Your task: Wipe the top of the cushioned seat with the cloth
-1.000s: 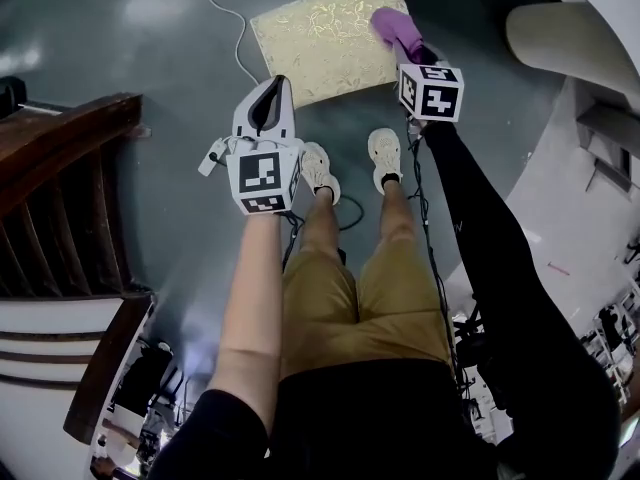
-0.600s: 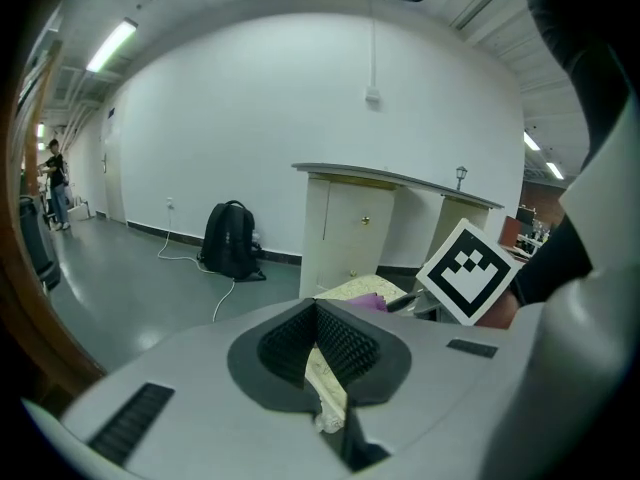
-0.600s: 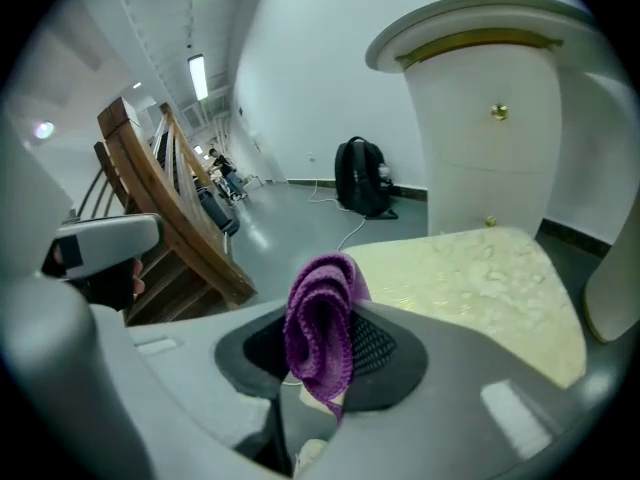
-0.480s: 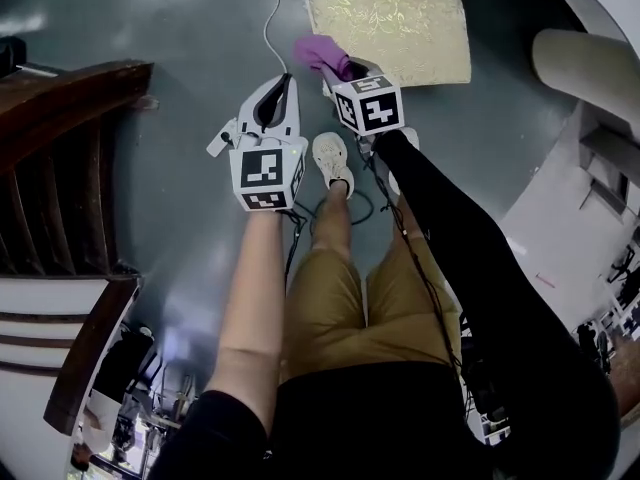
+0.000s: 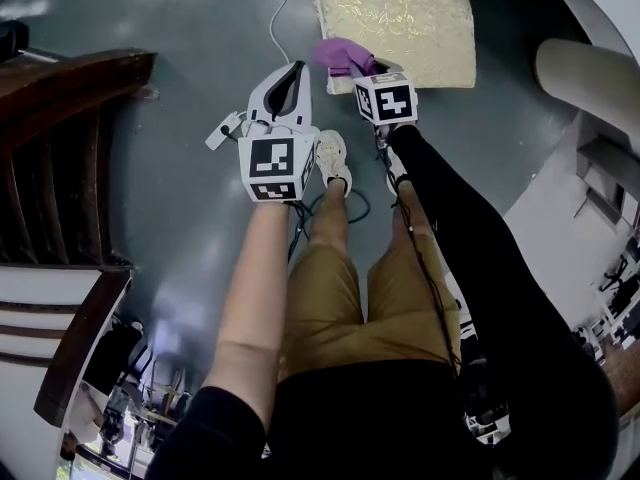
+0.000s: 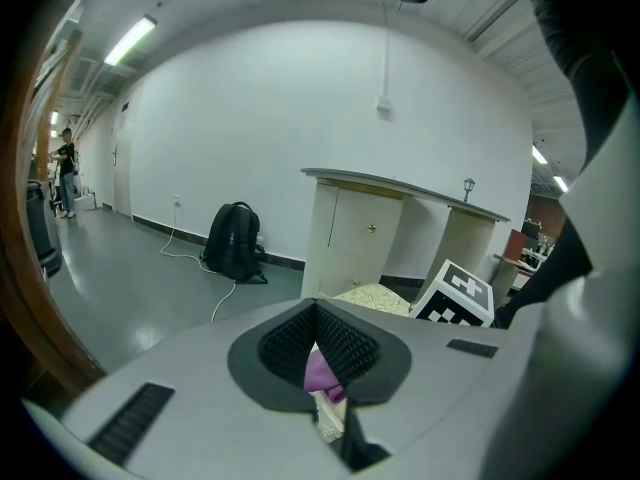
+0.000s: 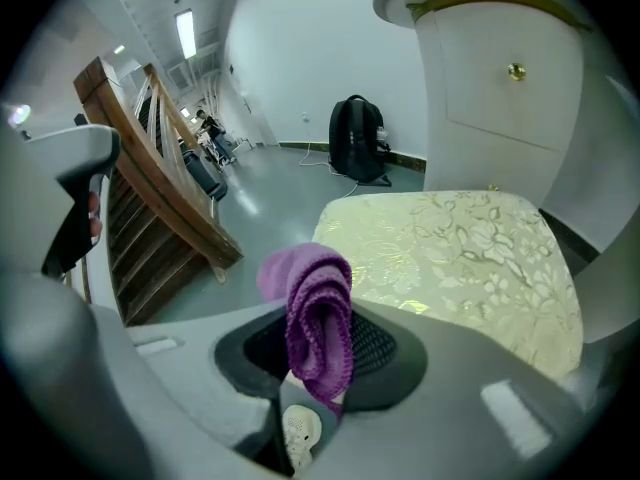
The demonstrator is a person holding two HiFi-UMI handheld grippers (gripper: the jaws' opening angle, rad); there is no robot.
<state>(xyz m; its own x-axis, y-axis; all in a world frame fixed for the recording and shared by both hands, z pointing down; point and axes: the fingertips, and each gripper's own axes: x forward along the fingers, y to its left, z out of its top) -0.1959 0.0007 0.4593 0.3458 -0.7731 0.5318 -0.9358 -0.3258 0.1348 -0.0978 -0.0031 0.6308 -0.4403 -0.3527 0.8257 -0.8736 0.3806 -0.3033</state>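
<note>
The cushioned seat [image 5: 400, 23], pale yellow with a leaf pattern, lies low on the grey floor at the top of the head view. My right gripper [image 5: 362, 68] is shut on a purple knitted cloth [image 5: 345, 56], which bunches out past the jaws at the cushion's near left corner. In the right gripper view the cloth [image 7: 315, 313] stands up from the right gripper [image 7: 320, 343], with the cushion [image 7: 460, 258] just ahead and to the right. My left gripper [image 5: 296, 68] hangs over bare floor left of the cloth, jaws shut with nothing in them. Its own view shows the left gripper [image 6: 316, 313] closed.
A dark wooden stair railing [image 5: 70, 138] runs along the left. A white cabinet [image 7: 510, 78] stands behind the cushion. A black backpack [image 6: 235, 243] rests by the wall, and a white cable [image 5: 275, 8] trails over the floor. The person's shoes [image 5: 332, 160] stand below the grippers.
The right gripper has carried the cloth leftward along the cushion's near side, from its right corner to its left corner. The left gripper has stayed shut beside it.
</note>
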